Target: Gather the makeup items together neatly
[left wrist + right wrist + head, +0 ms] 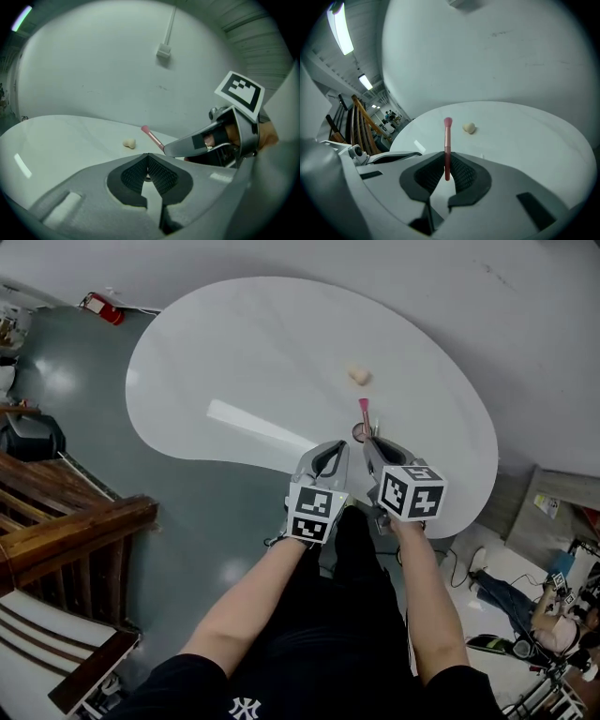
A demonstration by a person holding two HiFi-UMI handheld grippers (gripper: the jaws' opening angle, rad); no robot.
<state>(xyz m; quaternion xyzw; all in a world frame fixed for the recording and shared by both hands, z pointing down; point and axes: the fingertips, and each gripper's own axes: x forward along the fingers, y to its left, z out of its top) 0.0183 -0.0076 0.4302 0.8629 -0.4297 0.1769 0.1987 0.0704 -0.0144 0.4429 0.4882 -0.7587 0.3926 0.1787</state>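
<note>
A white kidney-shaped table (262, 352) lies ahead of me. On it, towards the far right, rests a beige makeup sponge (358, 375) (129, 143) (469, 127). My right gripper (372, 439) (446, 164) is shut on the handle of a pink makeup brush (364, 412) (447, 140), whose head points forward over the table towards the sponge. The left gripper view shows the same brush (151, 135) sticking out of the right gripper (190, 145). Just left of it, at the table's near edge, my left gripper (330, 448) (148, 157) has its pads together with nothing between them.
A small dark round thing (359, 432) lies on the table at the brush's base. Wooden stairs and a railing (66, 531) stand at the left. A red object (101, 307) lies on the floor beyond the table. A person (544, 615) sits on the floor at the lower right.
</note>
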